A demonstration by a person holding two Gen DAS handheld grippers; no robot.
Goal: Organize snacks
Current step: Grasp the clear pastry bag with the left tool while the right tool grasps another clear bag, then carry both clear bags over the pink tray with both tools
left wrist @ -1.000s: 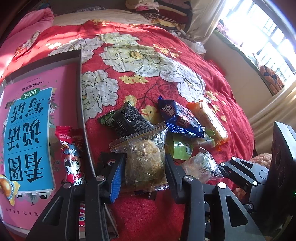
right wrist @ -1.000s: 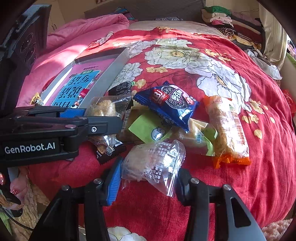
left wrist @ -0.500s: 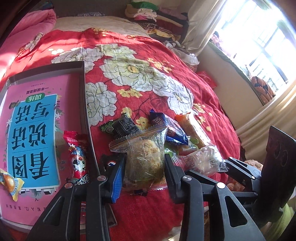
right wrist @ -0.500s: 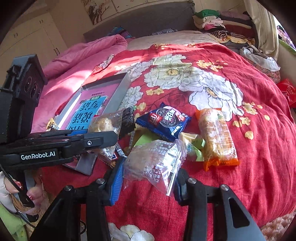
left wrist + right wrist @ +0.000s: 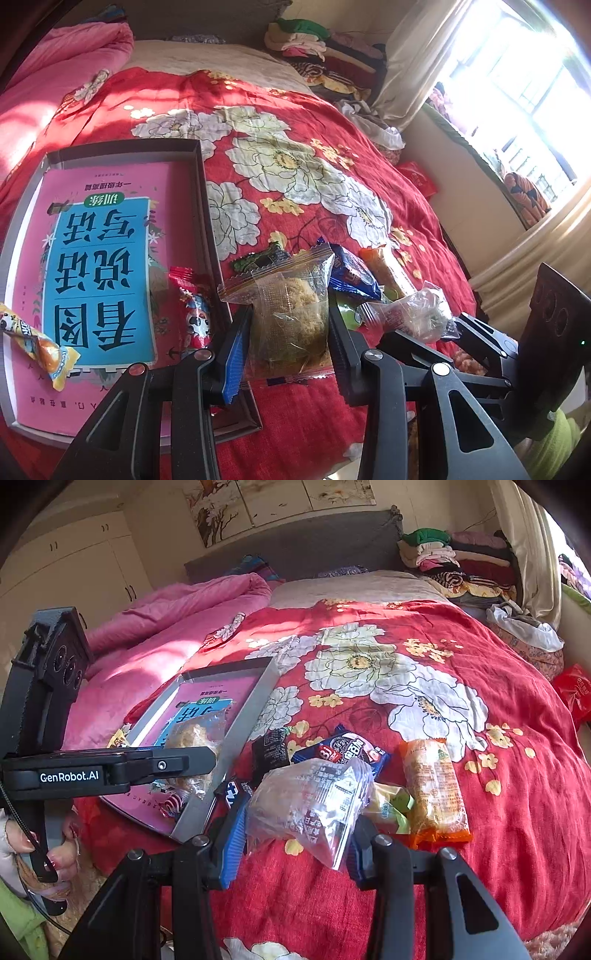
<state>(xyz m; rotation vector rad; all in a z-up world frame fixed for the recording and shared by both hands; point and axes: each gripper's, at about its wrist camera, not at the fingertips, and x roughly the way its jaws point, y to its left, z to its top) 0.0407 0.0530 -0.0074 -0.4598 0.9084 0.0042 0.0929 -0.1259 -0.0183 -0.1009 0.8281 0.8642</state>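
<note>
My left gripper is shut on a clear packet with a yellow-brown cake, held above the bed near the right wall of the grey tray. My right gripper is shut on a clear crinkled packet with printed text, lifted above the snack pile. The tray holds a pink book, a red panda-print candy and a yellow candy. On the bed lie a blue cookie packet, an orange packet, a black packet and a green packet.
The red flowered bedspread covers the bed. A pink quilt lies at the left. Folded clothes are stacked at the head end. A window and a wall are at the right. A red bag lies off the bed edge.
Both grippers have risen and pulled back from the snack pile, each carrying its packet. The left packet now sits closer to the tray's right wall.
</note>
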